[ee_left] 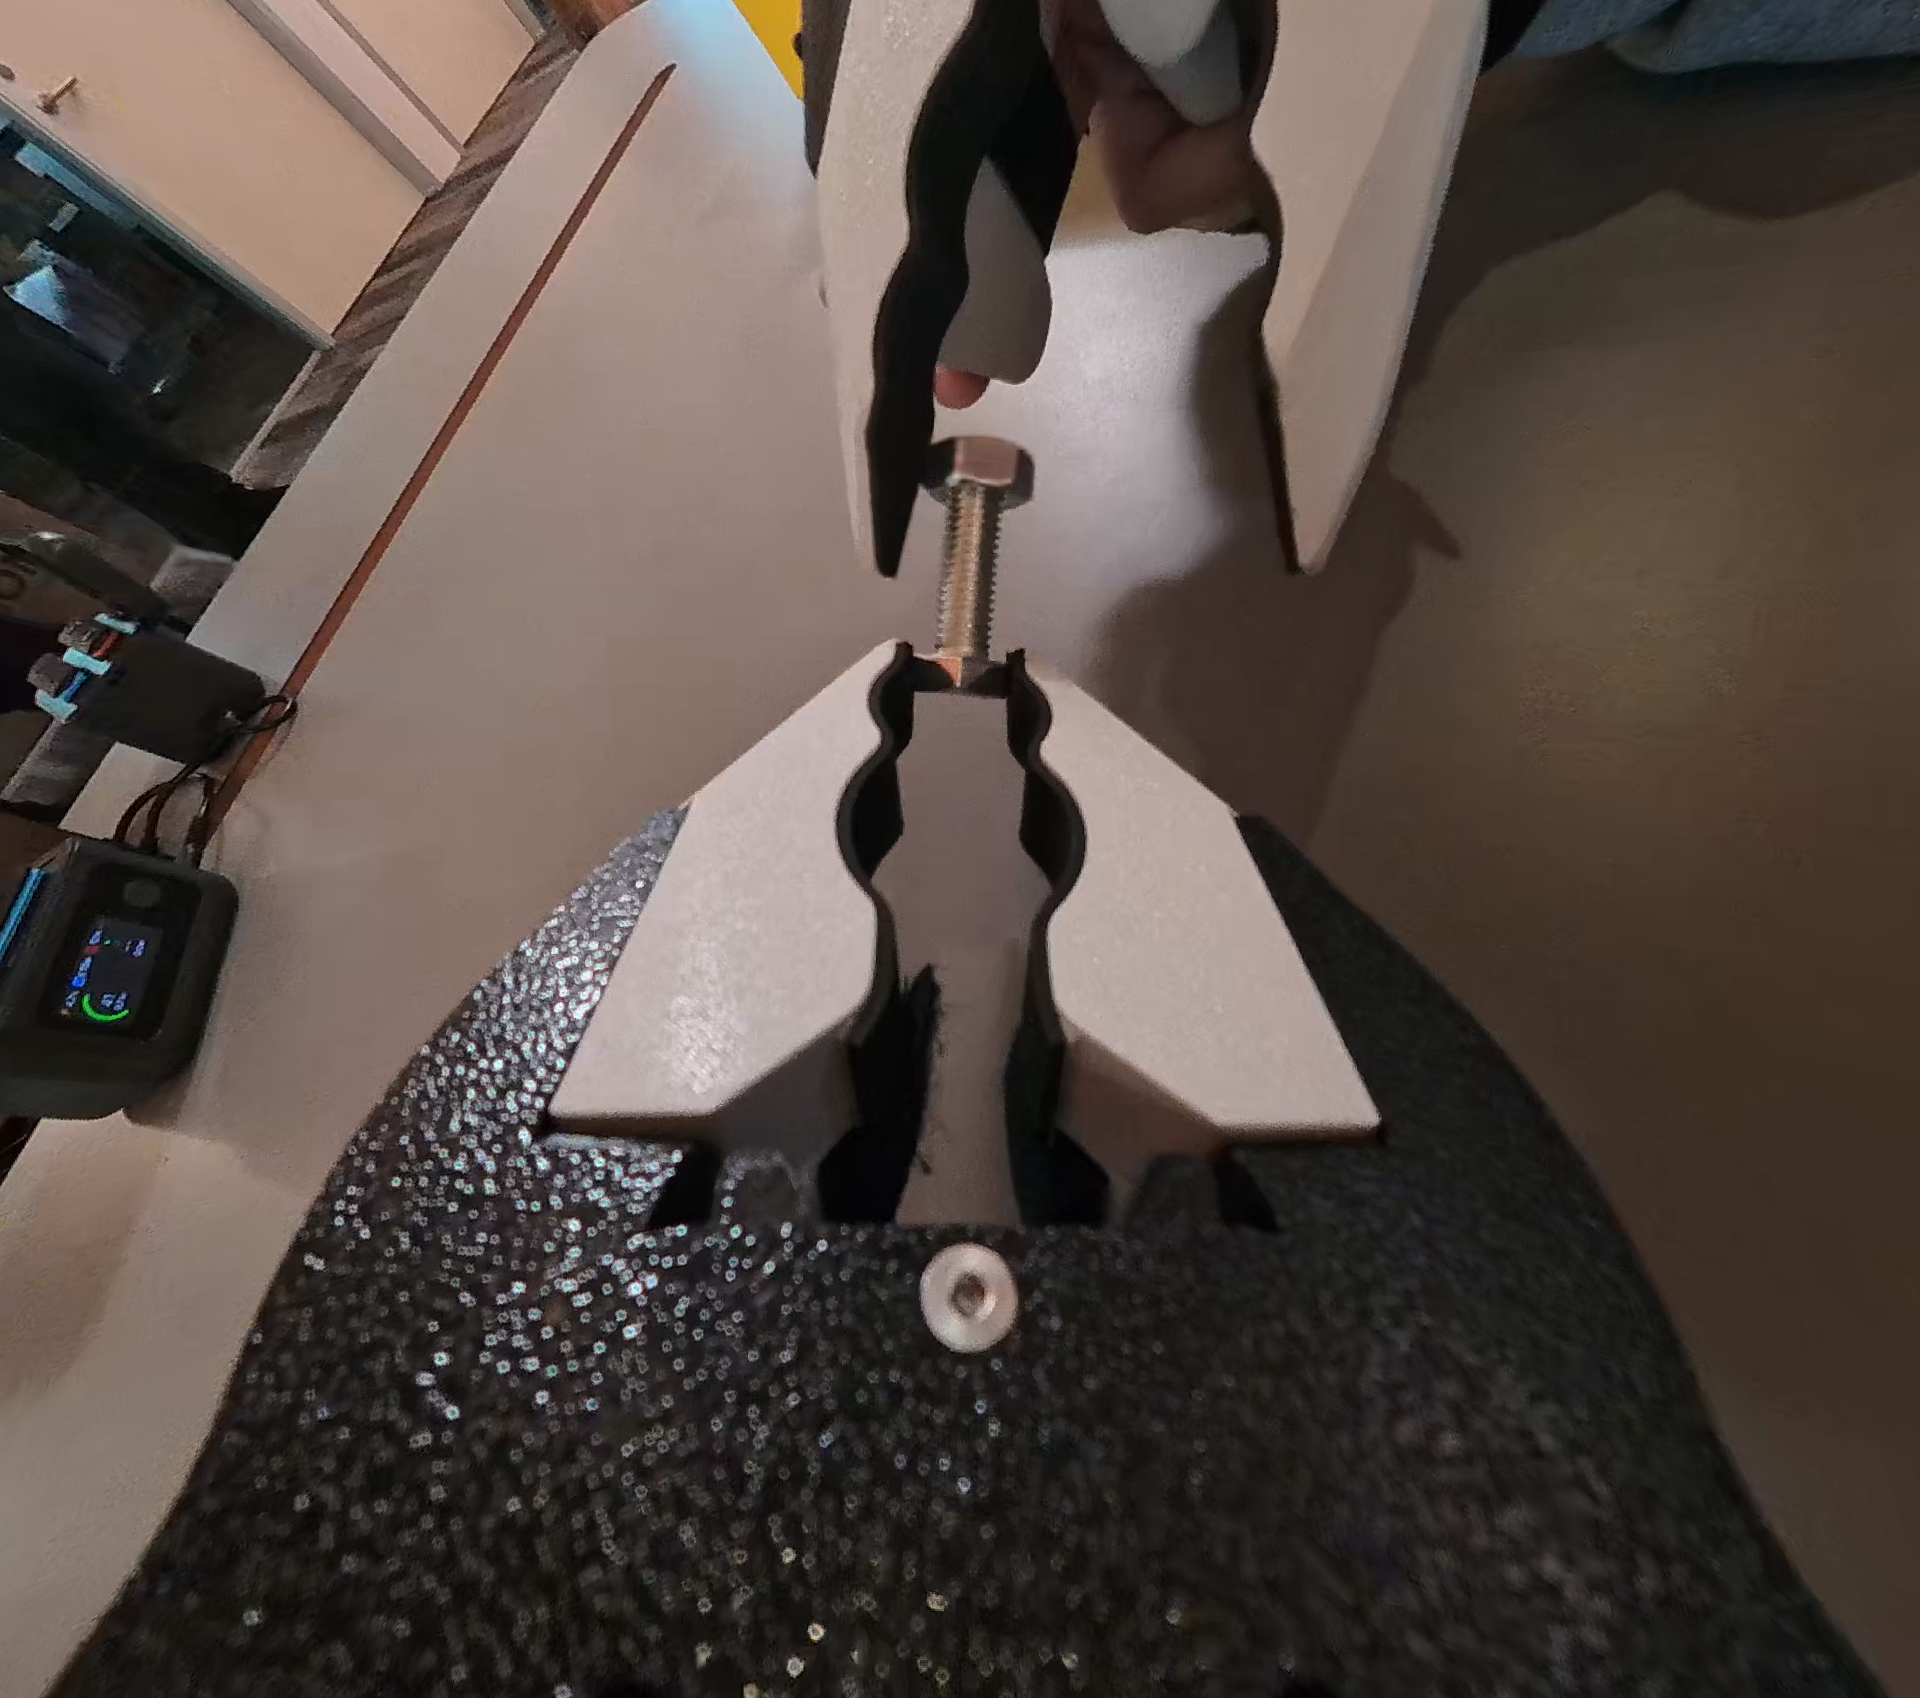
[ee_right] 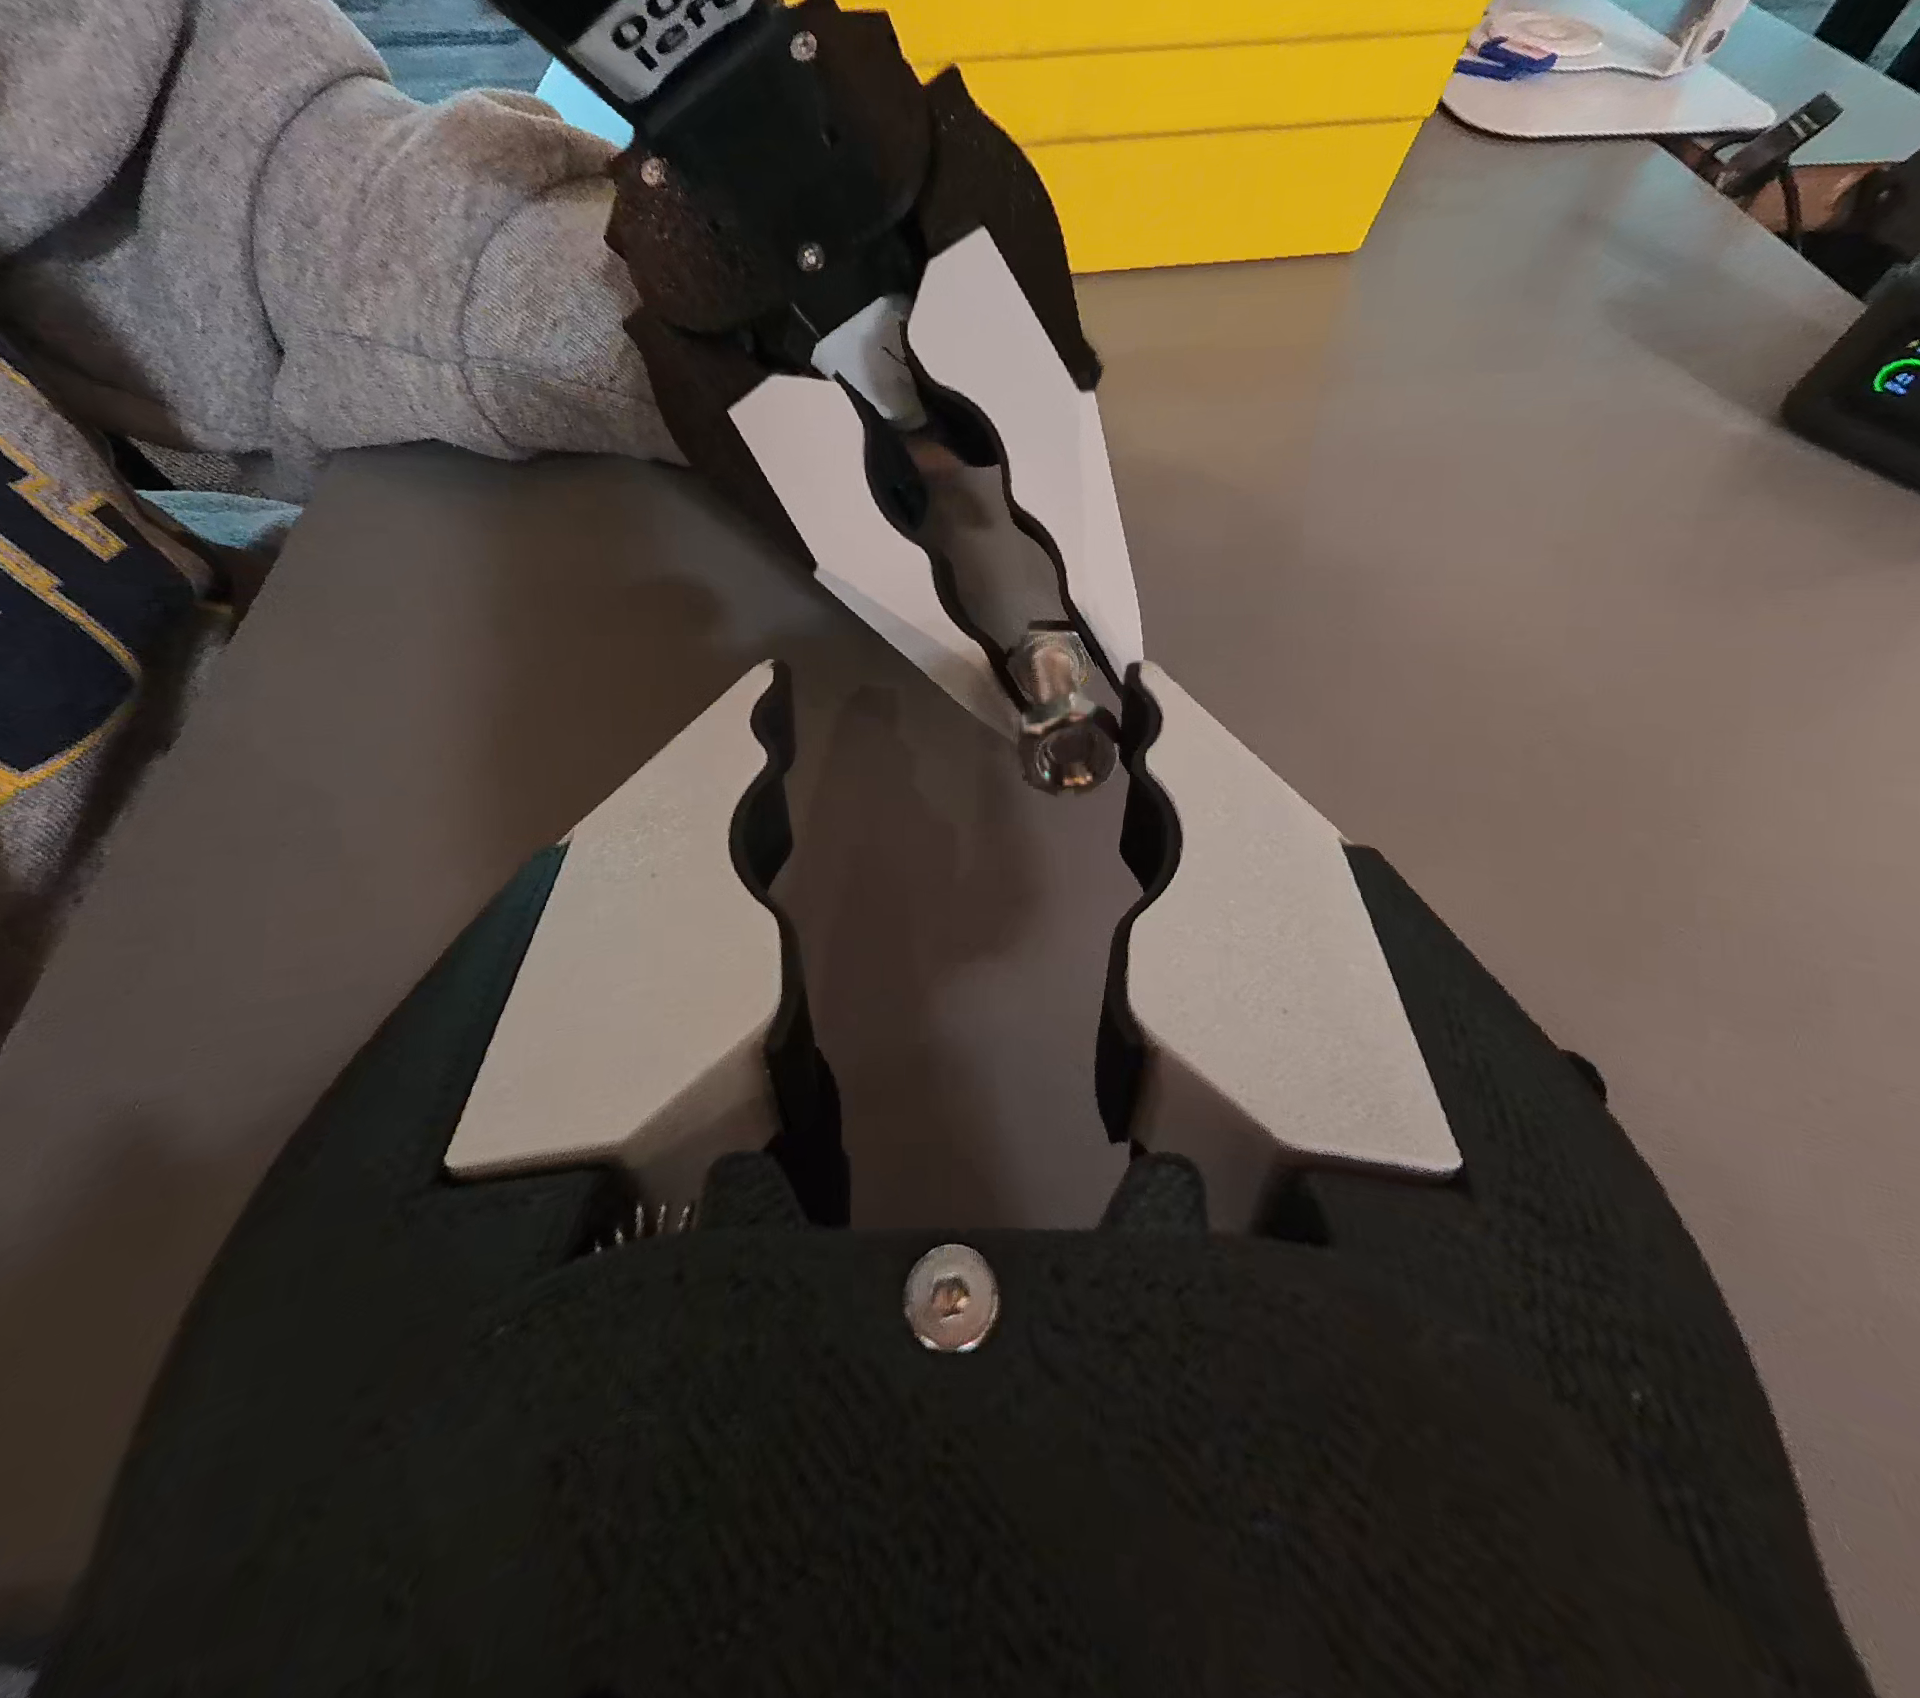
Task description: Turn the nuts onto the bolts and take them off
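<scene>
While the left tool is clenched on the bolt by its hexagonal head, the right tool stands released, its fingers spread either side of the nut at the shank's far end; in the right wrist view the nut lies touching or just beside the finger at 1 o'clock, which of the two cannot be told. The bolt is held above the worktop, near the yellow bin. Risk: an off-centre closure would probably push the nut sideways, tilting the bolt in its grasp or dropping it. In the left wrist view the long axis runs 6 to 12 o'clock, threaded end toward 12.
</scene>
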`<state>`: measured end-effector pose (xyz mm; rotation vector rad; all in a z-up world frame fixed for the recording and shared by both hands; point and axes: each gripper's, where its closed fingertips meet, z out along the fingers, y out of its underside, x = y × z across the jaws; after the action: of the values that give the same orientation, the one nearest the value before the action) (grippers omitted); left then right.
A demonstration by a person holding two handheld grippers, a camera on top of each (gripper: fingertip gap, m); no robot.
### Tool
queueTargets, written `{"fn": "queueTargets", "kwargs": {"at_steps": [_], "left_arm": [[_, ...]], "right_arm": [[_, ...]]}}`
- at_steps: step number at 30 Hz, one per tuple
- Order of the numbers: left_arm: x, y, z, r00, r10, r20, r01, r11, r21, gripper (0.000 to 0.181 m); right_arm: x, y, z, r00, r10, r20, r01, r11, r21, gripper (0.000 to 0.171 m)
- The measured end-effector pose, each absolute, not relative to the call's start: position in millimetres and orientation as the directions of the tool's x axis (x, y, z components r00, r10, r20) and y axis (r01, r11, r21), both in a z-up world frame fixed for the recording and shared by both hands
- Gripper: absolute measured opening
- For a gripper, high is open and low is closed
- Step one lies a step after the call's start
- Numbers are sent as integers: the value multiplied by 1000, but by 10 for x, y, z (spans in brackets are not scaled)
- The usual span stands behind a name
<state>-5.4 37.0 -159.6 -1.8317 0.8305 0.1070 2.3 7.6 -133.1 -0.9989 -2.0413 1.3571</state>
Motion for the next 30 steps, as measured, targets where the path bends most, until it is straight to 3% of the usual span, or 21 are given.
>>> {"fn": "queueTargets", "kwargs": {"at_steps": [5,10,17,19,21,25,27,30], "left_arm": [[-106,388,-1582,771,-465,-436,-570,-200,-797,15],[-157,402,-1570,774,-435,-460,-583,-205,-786,16],[-136,390,-1552,753,-437,-492,-610,-184,-771,16],[-123,386,-1548,753,-448,-482,-604,-183,-775,16],[-92,374,-1575,754,-474,-455,-592,-191,-783,16],[-129,380,-1602,780,-481,-401,-552,-227,-802,15],[-166,372,-1597,793,-478,-376,-529,-237,-815,15],[-172,367,-1581,798,-477,-368,-518,-232,-823,15]], "right_arm": [[32,18,-1284,-631,775,24,272,250,-929,58],[-57,281,-1227,-509,860,-31,321,156,-934,54],[-46,361,-1376,-472,871,-138,436,95,-895,18],[-36,363,-1366,-496,867,-55,388,165,-907,17],[-16,369,-1385,-524,836,162,288,353,-890,17],[-77,488,-1447,-428,571,700,137,807,-574,16],[-129,498,-1437,-373,456,808,116,887,-448,16],[-146,482,-1403,-346,432,833,101,900,-425,16]]}}
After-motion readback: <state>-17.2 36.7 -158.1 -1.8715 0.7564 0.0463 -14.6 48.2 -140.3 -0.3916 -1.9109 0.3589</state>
